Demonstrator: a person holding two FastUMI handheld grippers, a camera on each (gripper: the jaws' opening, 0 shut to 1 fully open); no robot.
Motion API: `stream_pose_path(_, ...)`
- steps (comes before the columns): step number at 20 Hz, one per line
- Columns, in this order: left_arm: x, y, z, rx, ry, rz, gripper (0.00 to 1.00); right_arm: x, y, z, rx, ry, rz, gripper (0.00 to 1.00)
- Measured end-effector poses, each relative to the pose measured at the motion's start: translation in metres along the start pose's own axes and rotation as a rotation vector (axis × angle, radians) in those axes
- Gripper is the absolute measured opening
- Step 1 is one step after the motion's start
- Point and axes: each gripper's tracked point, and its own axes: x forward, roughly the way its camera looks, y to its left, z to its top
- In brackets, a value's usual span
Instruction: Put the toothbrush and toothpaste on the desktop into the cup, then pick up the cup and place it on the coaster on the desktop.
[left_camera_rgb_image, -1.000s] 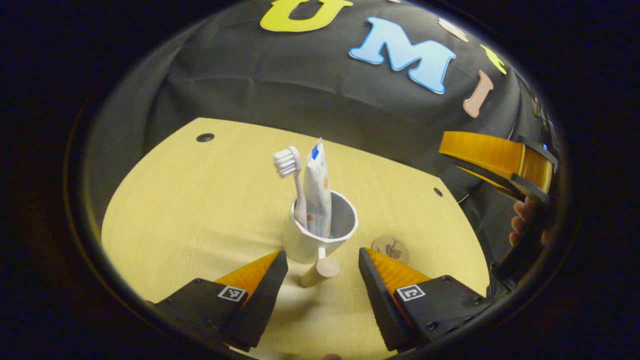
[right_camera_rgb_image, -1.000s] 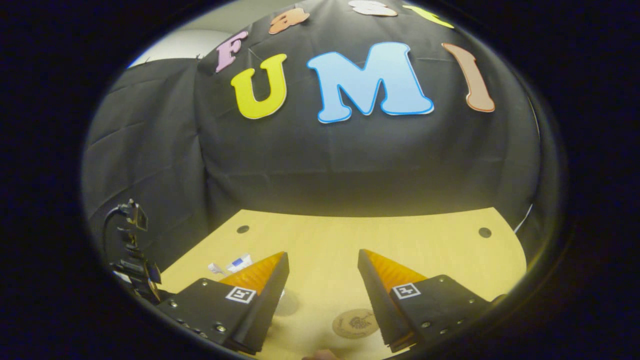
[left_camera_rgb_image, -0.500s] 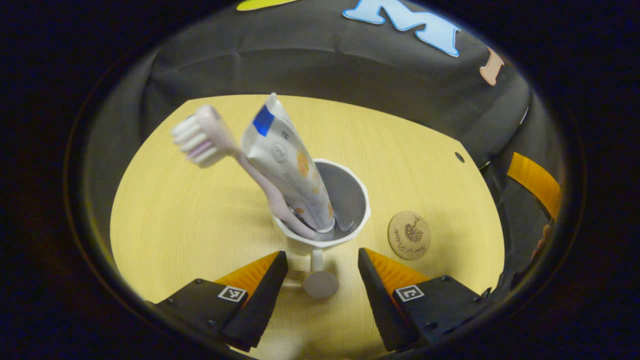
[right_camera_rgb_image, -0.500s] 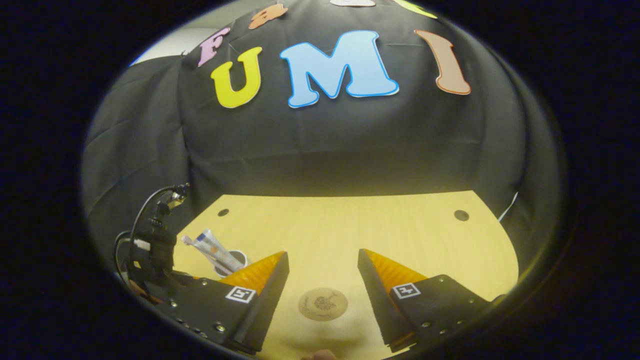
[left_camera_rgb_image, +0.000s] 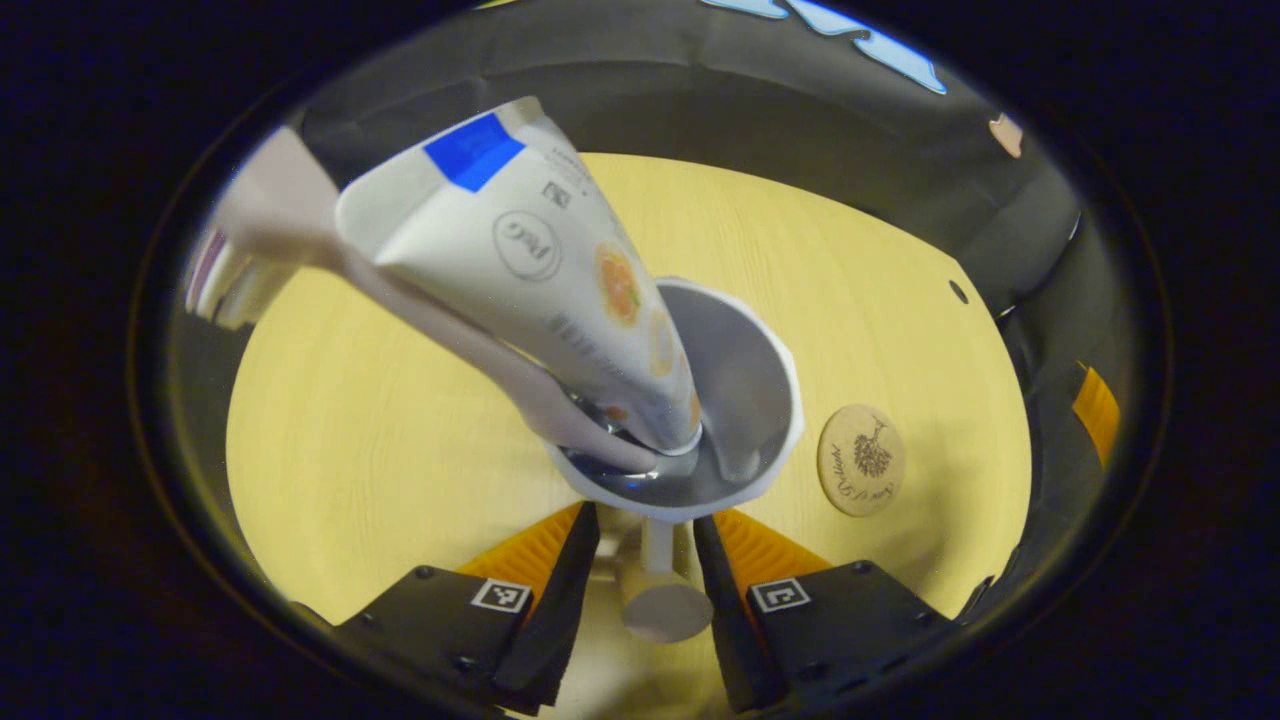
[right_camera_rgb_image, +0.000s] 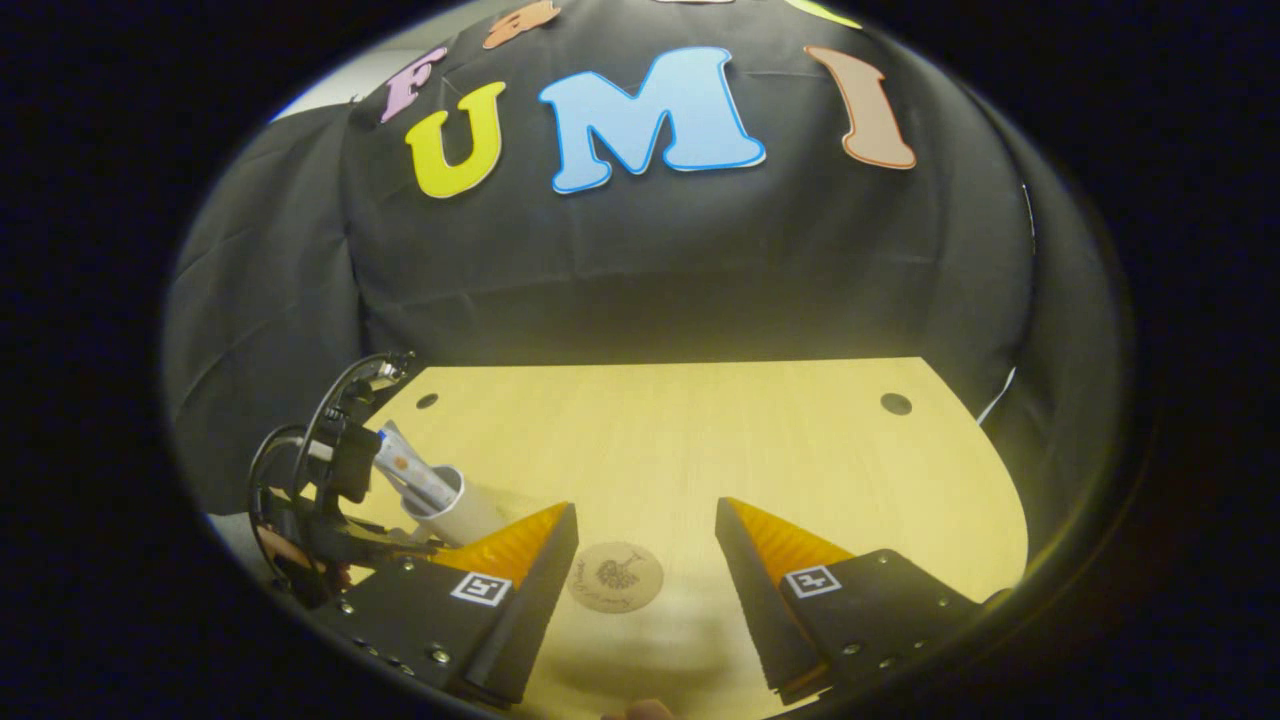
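A white cup (left_camera_rgb_image: 780, 440) holds a pale pink toothbrush (left_camera_rgb_image: 450, 330) and a white toothpaste tube (left_camera_rgb_image: 540, 270), both leaning to the left. My left gripper (left_camera_rgb_image: 647, 535) is shut on the cup's wooden handle (left_camera_rgb_image: 664, 605), one finger on each side. The round wooden coaster (left_camera_rgb_image: 861, 459) lies on the table just right of the cup. In the right gripper view, the cup (right_camera_rgb_image: 465, 510) is tilted at the left, and the coaster (right_camera_rgb_image: 615, 576) lies below my open right gripper (right_camera_rgb_image: 646, 508), which holds nothing.
The light wooden table (right_camera_rgb_image: 750, 440) has small round holes near its far corners (right_camera_rgb_image: 895, 403). Black cloth hangs behind it. The left gripper's body and cable (right_camera_rgb_image: 330, 480) sit at the table's left edge.
My left gripper moved in and down on the cup and its fingers shut on the handle. The right gripper view has drifted, and the coaster now sits nearer its left finger.
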Motion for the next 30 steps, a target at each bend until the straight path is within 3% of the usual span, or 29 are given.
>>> stream_pose_path(2, 0.001, 0.0, -0.005, -0.017, 0.009, 0.004, 0.6, -0.001, -0.001, -0.001, -0.002, 0.002, -0.001, 0.83)
stream_pose_path(3, 0.004, -0.001, -0.005, -0.022, 0.013, 0.002, 0.51, -0.002, -0.002, -0.002, -0.003, 0.004, -0.003, 0.84)
stream_pose_path(7, 0.005, 0.001, -0.006, 0.031, 0.003, 0.058, 0.45, -0.005, -0.002, -0.005, -0.001, 0.012, 0.001, 0.84)
stream_pose_path(8, 0.005, 0.003, -0.006, 0.051, -0.002, 0.074, 0.31, -0.005, -0.001, -0.007, -0.001, 0.014, 0.003, 0.84)
stream_pose_path(10, 0.004, 0.002, -0.005, 0.084, -0.01, 0.082, 0.4, -0.007, -0.001, -0.008, 0.0, 0.015, 0.004, 0.83)
stream_pose_path(12, 0.004, -0.001, -0.005, 0.09, -0.026, 0.082, 0.34, -0.008, -0.003, -0.009, 0.003, 0.016, 0.003, 0.83)
stream_pose_path(13, 0.003, 0.0, -0.006, 0.09, -0.028, 0.081, 0.4, -0.009, -0.004, -0.01, 0.005, 0.016, 0.001, 0.84)
stream_pose_path(14, 0.003, 0.0, -0.006, 0.089, -0.034, 0.078, 0.34, -0.009, -0.006, -0.011, 0.006, 0.016, -0.001, 0.83)
stream_pose_path(20, -0.003, -0.014, -0.002, 0.088, -0.065, 0.059, 0.34, -0.007, -0.017, -0.009, 0.014, 0.009, -0.012, 0.84)
stream_pose_path(22, -0.01, -0.028, 0.0, 0.12, -0.07, 0.048, 0.4, -0.009, -0.02, -0.008, 0.018, 0.002, -0.016, 0.84)
stream_pose_path(24, -0.01, -0.05, 0.004, 0.162, -0.082, 0.032, 0.34, -0.011, -0.023, -0.007, 0.017, 0.001, -0.019, 0.84)
stream_pose_path(25, -0.006, -0.057, 0.004, 0.171, -0.081, 0.032, 0.39, -0.012, -0.025, -0.007, 0.016, 0.002, -0.022, 0.84)
stream_pose_path(26, -0.006, -0.067, 0.001, 0.171, -0.08, 0.018, 0.26, -0.013, -0.027, -0.007, 0.015, -0.002, -0.024, 0.84)
stream_pose_path(30, -0.001, -0.094, -0.002, 0.196, -0.088, 0.002, 0.27, -0.02, -0.036, -0.006, 0.017, -0.01, -0.033, 0.84)
